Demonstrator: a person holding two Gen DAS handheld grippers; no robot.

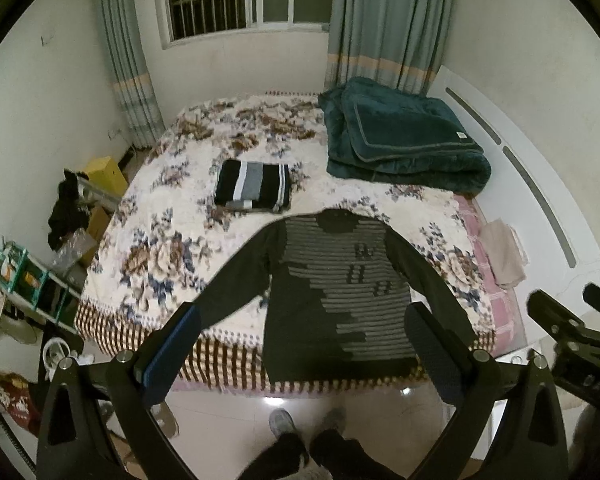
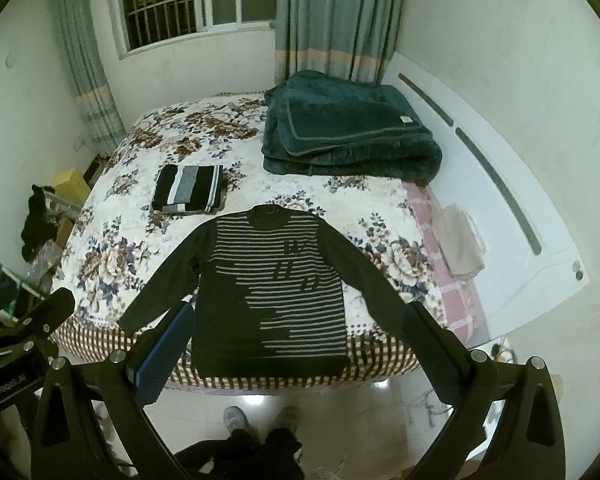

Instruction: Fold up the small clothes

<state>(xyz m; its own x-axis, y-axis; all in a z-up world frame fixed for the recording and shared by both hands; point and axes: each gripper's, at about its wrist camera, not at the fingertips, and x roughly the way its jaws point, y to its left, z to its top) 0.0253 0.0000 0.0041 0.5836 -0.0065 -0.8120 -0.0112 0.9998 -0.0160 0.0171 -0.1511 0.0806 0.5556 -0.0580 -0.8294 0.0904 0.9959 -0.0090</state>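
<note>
A dark sweater [image 1: 332, 292] [image 2: 276, 288] with grey stripes lies flat and face up at the near edge of the floral bed [image 1: 172, 216] [image 2: 112, 240], sleeves spread out, hem toward me. A folded black, white and grey striped garment [image 1: 254, 186] [image 2: 188, 189] rests behind it to the left. My left gripper [image 1: 304, 320] hangs open above the sweater's lower part, nothing between its fingers. My right gripper [image 2: 300, 316] is likewise open and empty over the hem. Each gripper also shows at the edge of the other's view.
A folded teal blanket [image 1: 400, 140] [image 2: 344, 128] takes the bed's far right. A beige cloth [image 1: 504, 252] [image 2: 458, 246] lies on the pink sheet by the white headboard [image 2: 512, 208]. Clutter and boxes [image 1: 76, 216] line the floor at left. A person's feet [image 1: 300, 424] stand on the tiled floor.
</note>
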